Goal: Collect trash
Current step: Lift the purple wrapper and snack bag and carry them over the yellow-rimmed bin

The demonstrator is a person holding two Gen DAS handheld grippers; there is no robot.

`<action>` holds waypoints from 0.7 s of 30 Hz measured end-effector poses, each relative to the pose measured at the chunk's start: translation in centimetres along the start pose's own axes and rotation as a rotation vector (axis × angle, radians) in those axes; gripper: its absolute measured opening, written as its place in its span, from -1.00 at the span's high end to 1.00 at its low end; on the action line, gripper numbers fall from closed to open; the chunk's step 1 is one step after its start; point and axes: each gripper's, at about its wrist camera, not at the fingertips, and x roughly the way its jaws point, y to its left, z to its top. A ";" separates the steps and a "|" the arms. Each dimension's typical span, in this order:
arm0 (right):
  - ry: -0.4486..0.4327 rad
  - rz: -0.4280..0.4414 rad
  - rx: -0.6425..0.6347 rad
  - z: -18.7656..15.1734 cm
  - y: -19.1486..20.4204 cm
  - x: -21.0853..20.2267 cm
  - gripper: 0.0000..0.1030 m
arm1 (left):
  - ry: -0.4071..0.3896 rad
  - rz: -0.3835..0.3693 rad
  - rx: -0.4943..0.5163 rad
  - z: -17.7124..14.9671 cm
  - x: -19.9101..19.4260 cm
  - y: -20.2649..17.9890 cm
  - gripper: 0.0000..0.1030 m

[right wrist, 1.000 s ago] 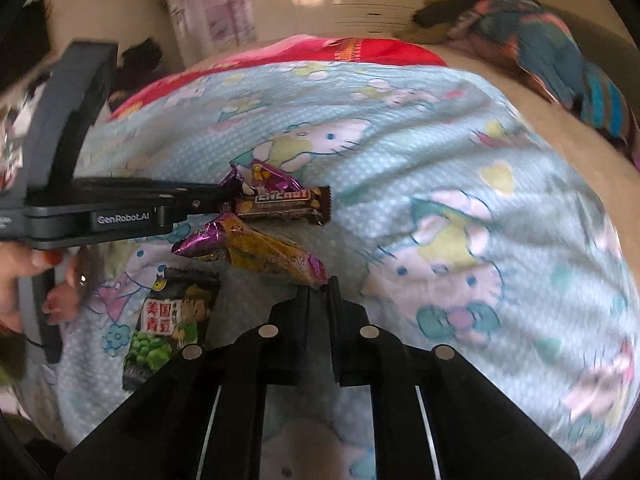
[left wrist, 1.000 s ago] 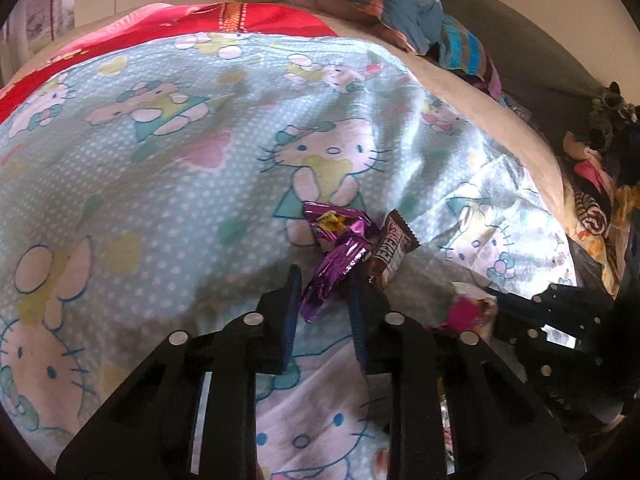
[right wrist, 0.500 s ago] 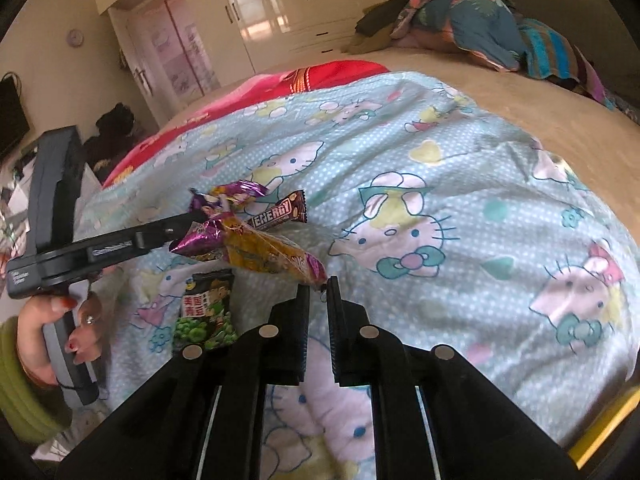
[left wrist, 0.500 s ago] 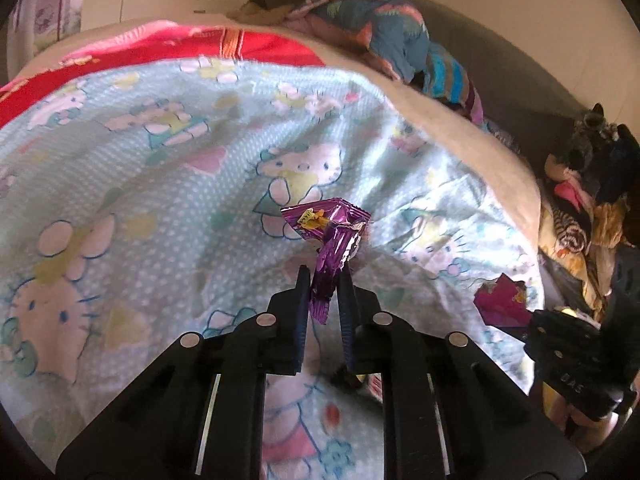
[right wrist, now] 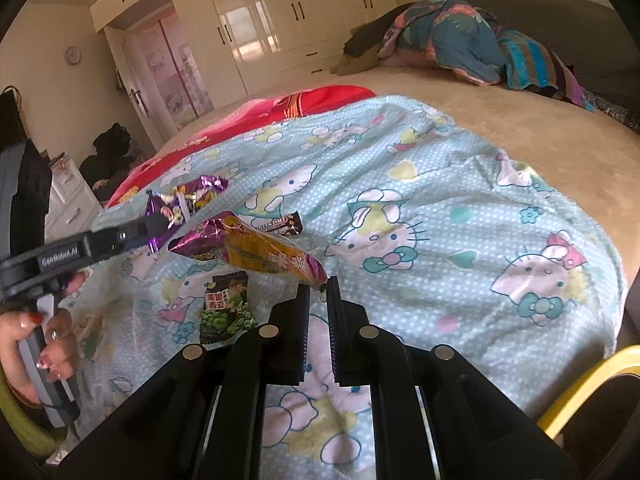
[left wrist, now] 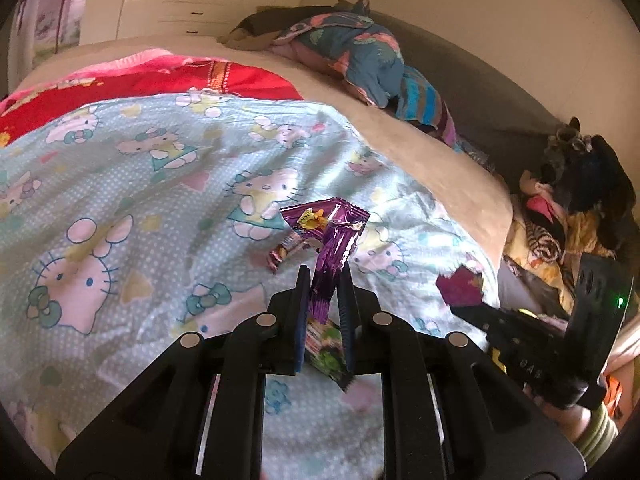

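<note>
My left gripper [left wrist: 324, 276] is shut on a purple foil wrapper [left wrist: 332, 240] and holds it above the Hello Kitty bedspread [left wrist: 120, 200]. It also shows in the right wrist view [right wrist: 156, 222] with that purple wrapper [right wrist: 188, 196]. My right gripper [right wrist: 318, 284] is shut on the corner of a purple and yellow snack bag [right wrist: 256, 252], lifted off the bed. It also shows in the left wrist view [left wrist: 460, 308]. A brown candy bar [right wrist: 280, 224] and a green pea packet [right wrist: 226, 308] lie on the bedspread.
A red blanket [right wrist: 312, 100] lies farther up the bed. Crumpled blue bedding [right wrist: 460, 44] sits at the bed's far end. Clothes and plush toys [left wrist: 568, 200] are piled off the bed's right side. A yellow rim [right wrist: 580, 392] shows at lower right.
Both grippers have lifted up and back from the bed with their wrappers. The candy bar and the pea packet stayed on the bedspread.
</note>
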 end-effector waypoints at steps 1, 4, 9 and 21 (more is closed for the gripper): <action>-0.003 -0.002 0.002 -0.1 0.0 -0.4 0.83 | -0.003 -0.002 0.011 -0.2 -0.3 -0.6 0.82; -0.013 -0.015 0.004 -0.3 -0.3 -1.4 0.83 | -0.006 -0.019 0.025 -0.5 -1.1 -1.7 0.82; -0.033 -0.031 0.023 -0.6 -0.9 -3.1 0.83 | -0.009 -0.041 0.072 -0.7 -2.2 -4.0 0.82; -0.069 -0.092 0.069 -2.1 -3.1 -7.5 0.83 | -0.010 -0.106 0.150 -1.2 -4.1 -8.6 0.82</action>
